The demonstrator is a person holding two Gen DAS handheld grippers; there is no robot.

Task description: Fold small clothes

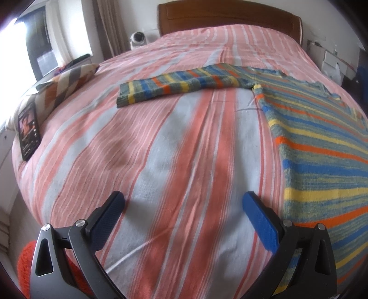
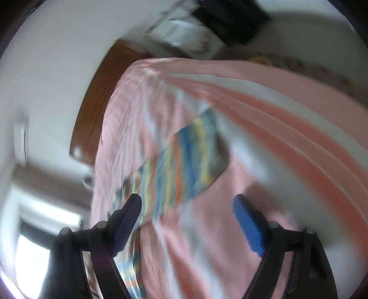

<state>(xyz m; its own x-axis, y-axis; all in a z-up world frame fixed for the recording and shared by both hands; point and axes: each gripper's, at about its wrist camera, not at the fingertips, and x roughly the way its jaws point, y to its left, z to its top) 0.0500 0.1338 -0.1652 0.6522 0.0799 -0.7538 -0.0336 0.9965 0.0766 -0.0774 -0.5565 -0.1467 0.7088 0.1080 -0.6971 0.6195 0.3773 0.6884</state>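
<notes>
A small knitted sweater (image 1: 322,142) in blue, yellow, orange and green stripes lies flat on the bed, its body at the right. One sleeve (image 1: 179,87) stretches out to the left across the bedspread. My left gripper (image 1: 184,204) hovers open over bare bedspread, just left of the sweater's lower edge, with nothing between its blue pads. The right wrist view is tilted and heavily blurred. There my right gripper (image 2: 187,202) stands open above the bed, with the other striped sleeve (image 2: 184,161) lying ahead of its fingertips and no cloth between them.
The bed (image 1: 161,149) has a pink, grey and white striped cover and a brown wooden headboard (image 1: 230,16). A phone (image 1: 28,131) and a patterned pillow (image 1: 66,85) lie at the left edge. A white camera (image 1: 138,39) stands beside the headboard. Something orange and knitted (image 1: 25,264) shows at the lower left.
</notes>
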